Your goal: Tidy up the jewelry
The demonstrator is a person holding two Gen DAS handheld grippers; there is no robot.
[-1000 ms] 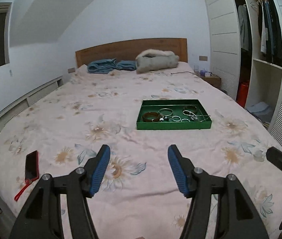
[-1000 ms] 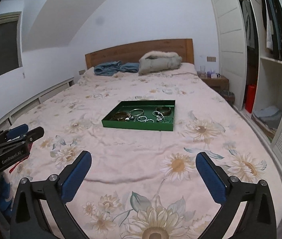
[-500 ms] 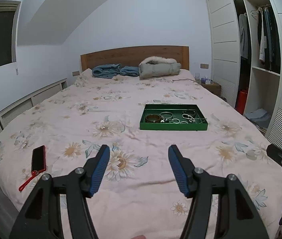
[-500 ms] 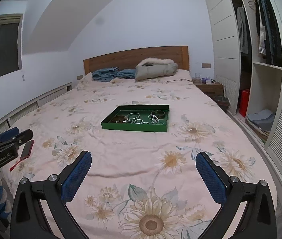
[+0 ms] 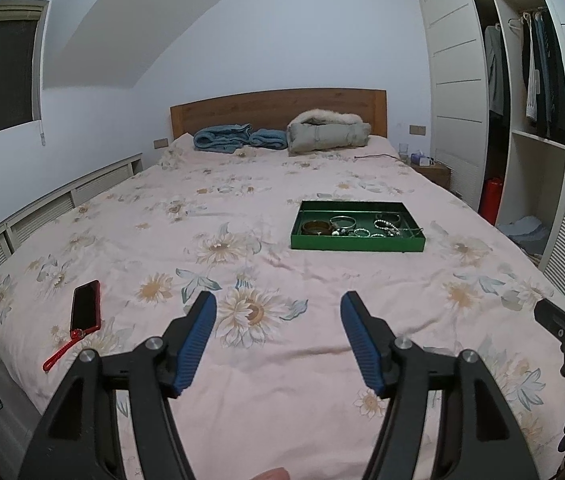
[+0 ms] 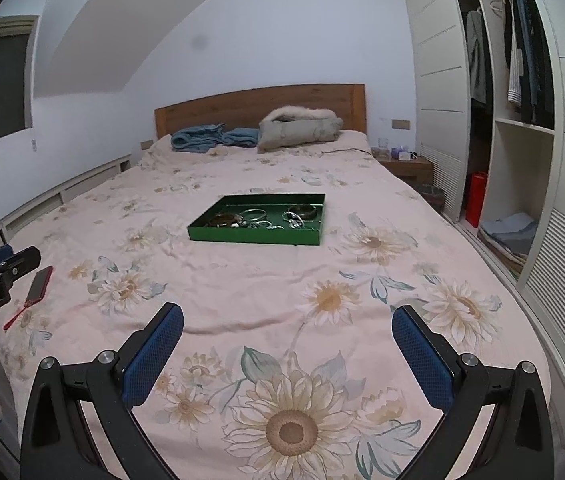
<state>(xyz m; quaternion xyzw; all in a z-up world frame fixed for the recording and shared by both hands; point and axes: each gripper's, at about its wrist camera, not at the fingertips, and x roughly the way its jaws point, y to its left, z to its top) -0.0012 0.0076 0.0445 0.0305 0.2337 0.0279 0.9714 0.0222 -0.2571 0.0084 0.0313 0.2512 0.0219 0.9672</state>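
Note:
A green tray (image 5: 358, 242) lies in the middle of the flowered bed, with several bangles, rings and beaded bracelets (image 5: 346, 226) loose inside it. My left gripper (image 5: 278, 304) hovers above the near part of the bed, well short of the tray. Its jaws are opening and nothing is between them. In the right wrist view the same tray (image 6: 254, 237) and jewelry (image 6: 262, 218) sit ahead and slightly left. My right gripper (image 6: 288, 314) stands open and wide, also far from the tray, holding nothing.
A red-cased phone (image 5: 86, 306) with a red strap lies near the bed's left edge. Folded blue cloth (image 5: 222, 138) and a grey coat (image 5: 326, 132) rest by the headboard. An open wardrobe (image 6: 522, 160) and a nightstand (image 6: 406, 166) stand to the right.
Both grippers have drawn back from the tray, which now looks smaller and farther off. More of the bed's near end and the phone show. The left jaws stand slightly wider.

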